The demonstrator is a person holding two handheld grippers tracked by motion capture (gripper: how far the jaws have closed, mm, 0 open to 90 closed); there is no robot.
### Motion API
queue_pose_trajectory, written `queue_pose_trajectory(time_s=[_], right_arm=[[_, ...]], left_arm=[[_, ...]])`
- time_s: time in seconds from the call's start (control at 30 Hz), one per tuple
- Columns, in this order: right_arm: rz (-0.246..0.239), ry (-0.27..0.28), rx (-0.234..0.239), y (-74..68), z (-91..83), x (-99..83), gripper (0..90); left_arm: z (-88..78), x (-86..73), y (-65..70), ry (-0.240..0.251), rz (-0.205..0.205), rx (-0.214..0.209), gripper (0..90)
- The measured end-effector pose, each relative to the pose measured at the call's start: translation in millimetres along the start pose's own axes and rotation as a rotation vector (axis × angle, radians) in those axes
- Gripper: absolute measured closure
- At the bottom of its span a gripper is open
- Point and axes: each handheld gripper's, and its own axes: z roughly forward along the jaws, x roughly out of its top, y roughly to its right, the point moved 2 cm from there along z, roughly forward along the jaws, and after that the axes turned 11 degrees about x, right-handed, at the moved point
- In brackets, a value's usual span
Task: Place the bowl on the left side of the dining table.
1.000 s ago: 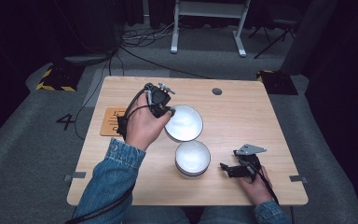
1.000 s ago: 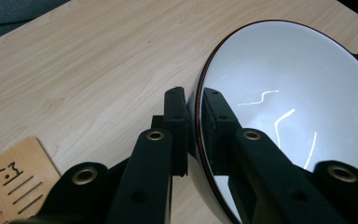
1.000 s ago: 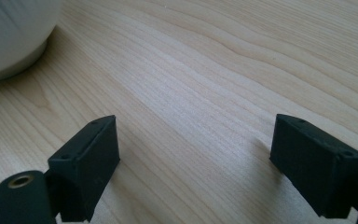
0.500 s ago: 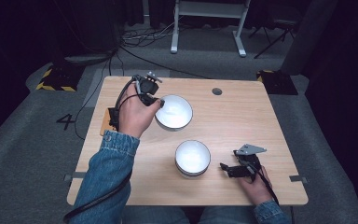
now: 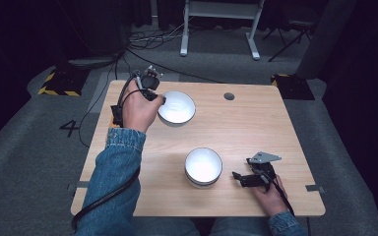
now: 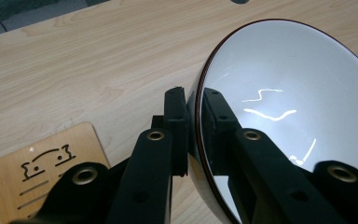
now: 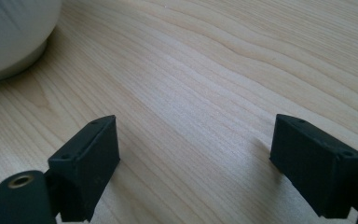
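Left gripper (image 6: 193,121) jaws clamped on rim of white bowl (image 6: 289,112), one jaw inside, one outside. Bowl (image 5: 176,108) sits at far left of wooden table (image 5: 256,123); small wooden card (image 6: 37,168) just beside it. Right gripper (image 7: 196,154) jaws wide apart, holding nothing, low over bare tabletop at near right. Second white bowl (image 5: 204,166) near it, not touching.

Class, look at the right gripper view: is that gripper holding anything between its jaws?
No, the right gripper stands wide open, with bare wooden table between its jaws.
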Motion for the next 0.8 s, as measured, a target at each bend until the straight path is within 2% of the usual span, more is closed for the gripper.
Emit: queue_pose_trajectory(time_s=[0.03, 0.1, 0.13, 0.37, 0.47, 0.53, 0.7, 0.73, 0.8], right_arm=[[0.017, 0.007, 0.002, -1.4, 0.5, 0.4, 15.5], [0.019, 0.006, 0.001, -1.4, 0.4, 0.4, 15.6], [0.028, 0.006, -0.003, -2.3, 0.6, 0.7, 15.6], [0.023, 0.009, -0.010, -2.0, 1.1, 1.0, 15.6], [0.021, 0.008, -0.009, -1.8, 1.1, 1.0, 15.6], [0.042, 0.016, -0.009, -3.1, 1.4, 1.6, 15.6], [0.040, 0.017, -0.011, -3.0, 1.7, 1.7, 15.6], [0.041, 0.016, -0.011, -3.0, 1.6, 1.7, 15.5], [0.048, 0.017, -0.011, -3.5, 1.7, 1.8, 15.5]], left_arm=[[0.8, 0.9, -2.4, -0.004, -0.005, 0.003, 81.9], [3.0, 1.7, -5.2, -0.001, -0.025, 0.020, 82.0], [3.4, 2.3, -8.5, -0.013, -0.025, 0.015, 82.0], [7.0, 1.4, -24.2, -0.018, -0.066, 0.051, 82.0], [9.1, 0.0, -32.5, -0.019, -0.088, 0.056, 82.0], [11.2, -0.5, -37.1, -0.022, -0.114, 0.051, 82.0], [16.2, 0.9, -47.2, -0.021, -0.150, 0.070, 82.1], [16.9, 1.0, -50.3, -0.026, -0.142, 0.068, 82.1], [19.3, 1.2, -55.1, -0.028, -0.153, 0.065, 82.1]])
